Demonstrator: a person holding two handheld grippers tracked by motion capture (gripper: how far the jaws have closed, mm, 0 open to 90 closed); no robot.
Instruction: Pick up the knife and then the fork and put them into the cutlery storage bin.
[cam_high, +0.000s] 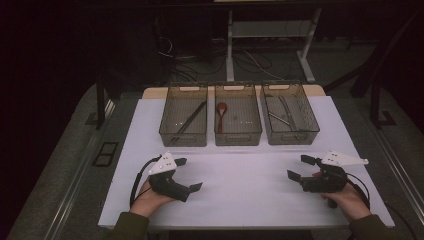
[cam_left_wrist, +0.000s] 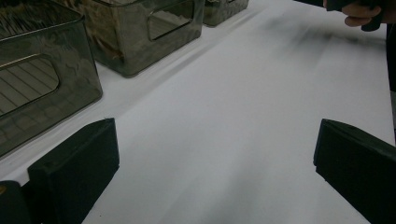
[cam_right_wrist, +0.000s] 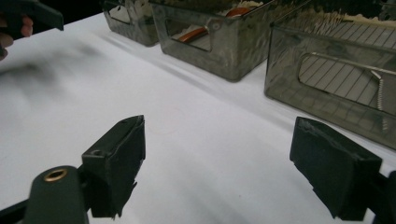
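Both grippers rest low over the white table (cam_high: 240, 185), each held in a hand, pointing toward each other. My left gripper (cam_high: 188, 174) is open with nothing between its jaws; in its own view the left gripper (cam_left_wrist: 215, 158) has bare table in the gap. My right gripper (cam_high: 299, 167) is open too, and the right gripper (cam_right_wrist: 224, 158) holds nothing. Three smoky see-through bins stand in a row at the back. The left bin (cam_high: 183, 134) holds black chopsticks (cam_high: 190, 120), the middle bin (cam_high: 238, 135) a red spoon (cam_high: 221, 111), the right bin (cam_high: 292, 136) metal utensils (cam_high: 280, 116).
The bins' handle cut-outs face me; the middle bin (cam_right_wrist: 219, 51) and the right bin (cam_right_wrist: 327, 93) stand close ahead of the right gripper. The other hand (cam_left_wrist: 359, 11) is visible far off. A table leg (cam_high: 230, 45) and cables lie on the floor behind.
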